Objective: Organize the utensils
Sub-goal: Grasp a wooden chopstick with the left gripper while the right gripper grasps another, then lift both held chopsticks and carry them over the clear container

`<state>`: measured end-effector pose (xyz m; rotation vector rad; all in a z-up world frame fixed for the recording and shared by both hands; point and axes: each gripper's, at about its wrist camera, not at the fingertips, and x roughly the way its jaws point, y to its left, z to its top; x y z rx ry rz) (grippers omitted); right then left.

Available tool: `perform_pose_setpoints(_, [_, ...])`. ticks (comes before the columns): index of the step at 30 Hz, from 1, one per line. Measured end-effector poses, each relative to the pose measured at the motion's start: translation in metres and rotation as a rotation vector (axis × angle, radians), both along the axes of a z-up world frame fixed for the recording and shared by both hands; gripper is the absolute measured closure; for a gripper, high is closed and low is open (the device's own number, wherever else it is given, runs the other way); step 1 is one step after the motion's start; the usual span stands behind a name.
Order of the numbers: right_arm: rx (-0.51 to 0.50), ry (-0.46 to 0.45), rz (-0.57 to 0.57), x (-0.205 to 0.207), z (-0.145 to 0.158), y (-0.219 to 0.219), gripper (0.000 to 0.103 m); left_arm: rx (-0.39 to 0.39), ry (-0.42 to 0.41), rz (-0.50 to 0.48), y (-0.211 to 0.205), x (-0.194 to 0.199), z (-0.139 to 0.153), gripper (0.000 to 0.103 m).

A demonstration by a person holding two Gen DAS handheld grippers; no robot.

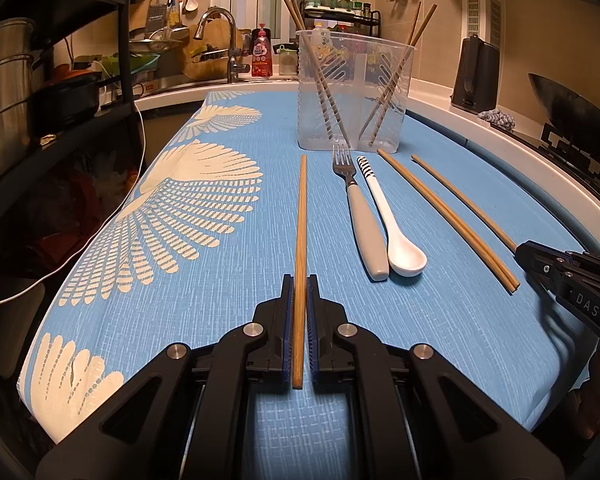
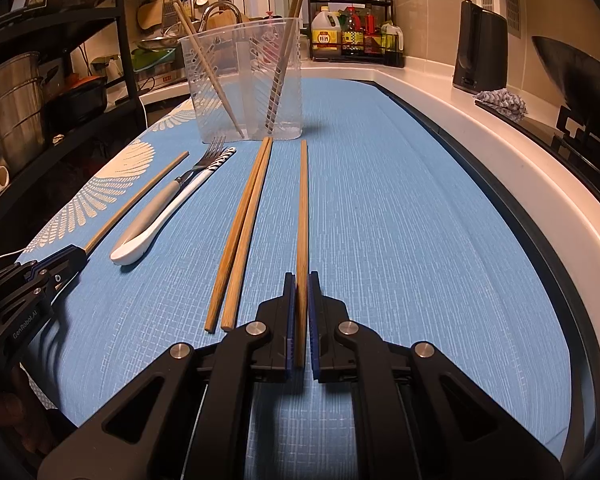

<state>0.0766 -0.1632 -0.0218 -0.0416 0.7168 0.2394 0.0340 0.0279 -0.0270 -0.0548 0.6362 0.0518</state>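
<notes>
Left gripper [image 1: 299,292] clamps your chopstick [image 1: 301,220]; right gripper [image 2: 302,292] clamps another chopstick [image 2: 302,208]. Both shafts point straight ahead at clear holder [image 1: 354,92].

Chopsticks beside the holder [image 1: 350,92]: four [image 2: 242,232] | chopsticks standing in the holder: four [image 1: 326,92] | forks in front of it: one [image 1: 354,204] | spoons there: one [image 1: 392,224]
</notes>
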Motion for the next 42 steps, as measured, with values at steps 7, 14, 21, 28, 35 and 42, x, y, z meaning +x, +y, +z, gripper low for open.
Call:
perform_pose_setpoints(7, [-0.002,-0.002,0.000,0.000,0.000,0.000,0.096,0.000,-0.003,0.002,0.000,0.000,0.001,0.096])
perform_pose_setpoints(14, [-0.003,-0.005,0.001,0.000,0.000,0.000,0.096,0.002,-0.007,0.005,-0.001,0.002,0.002,0.096])
perform_pose_setpoints(21, [-0.006,-0.005,0.001,0.000,0.000,0.000,0.096,0.010,-0.007,0.004,-0.003,0.003,0.002,0.096])
perform_pose_setpoints(28, [0.002,0.013,0.000,0.002,0.002,0.000,0.097,0.005,0.001,-0.001,-0.002,0.004,0.003,0.097])
perform_pose_setpoints(35, [0.009,-0.007,-0.008,-0.008,0.014,-0.004,0.097,-0.001,-0.014,-0.001,-0.001,-0.001,0.012,0.097])
perform_pose_setpoints(42, [0.013,-0.046,-0.011,-0.019,0.036,-0.008,0.097,0.017,-0.078,-0.019,-0.004,-0.015,0.035,0.097])
